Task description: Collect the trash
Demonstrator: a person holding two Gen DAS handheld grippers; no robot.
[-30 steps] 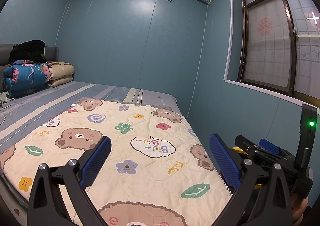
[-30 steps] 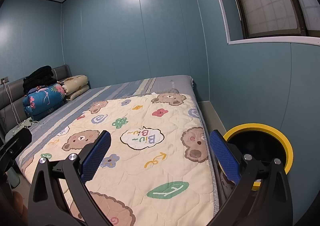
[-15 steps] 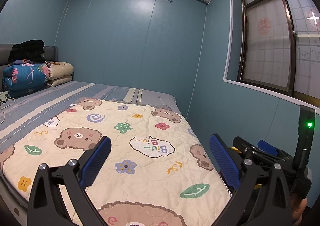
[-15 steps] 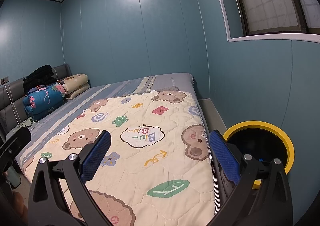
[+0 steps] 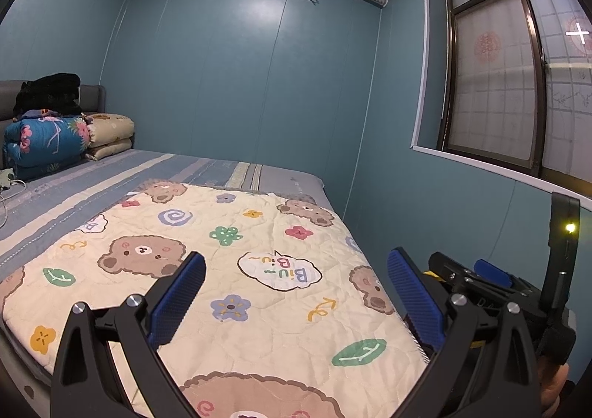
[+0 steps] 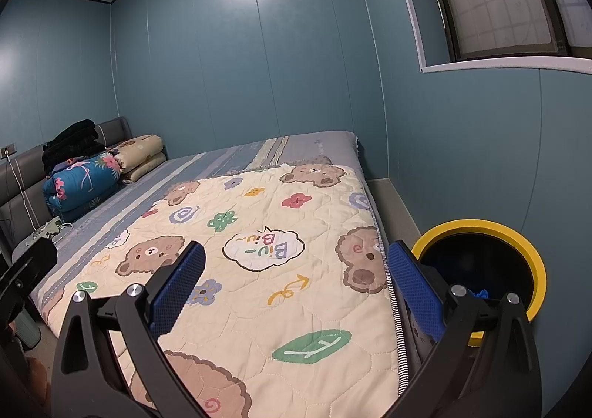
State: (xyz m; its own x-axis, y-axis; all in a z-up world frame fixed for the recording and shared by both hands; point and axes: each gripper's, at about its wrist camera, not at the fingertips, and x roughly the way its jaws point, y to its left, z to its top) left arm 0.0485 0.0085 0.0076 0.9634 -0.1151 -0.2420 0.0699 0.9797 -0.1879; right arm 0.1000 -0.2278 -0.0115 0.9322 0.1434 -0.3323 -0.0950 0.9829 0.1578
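My left gripper (image 5: 296,296) hangs open over the foot of a bed, above a cream quilt (image 5: 259,233) printed with bears, with nothing between its blue pads. My right gripper (image 6: 296,292) is open and empty too, over the same quilt (image 6: 314,307); its black body shows at the right of the left wrist view (image 5: 481,285). A black bin with a yellow rim (image 6: 477,225) stands on the floor beside the bed, just behind the right finger. Something small and blue (image 6: 481,294) lies inside it. No loose trash shows on the quilt.
Folded bedding (image 5: 48,140) and dark clothes (image 5: 48,92) are stacked by the grey headboard (image 6: 22,181). A cable and charger (image 6: 48,229) lie on the striped sheet. A narrow floor strip (image 6: 392,196) runs between bed and blue wall. A window (image 5: 499,85) is on the right.
Both views drift only slightly and both grippers stay open. The small light on the right gripper's body has gone from green to yellow.
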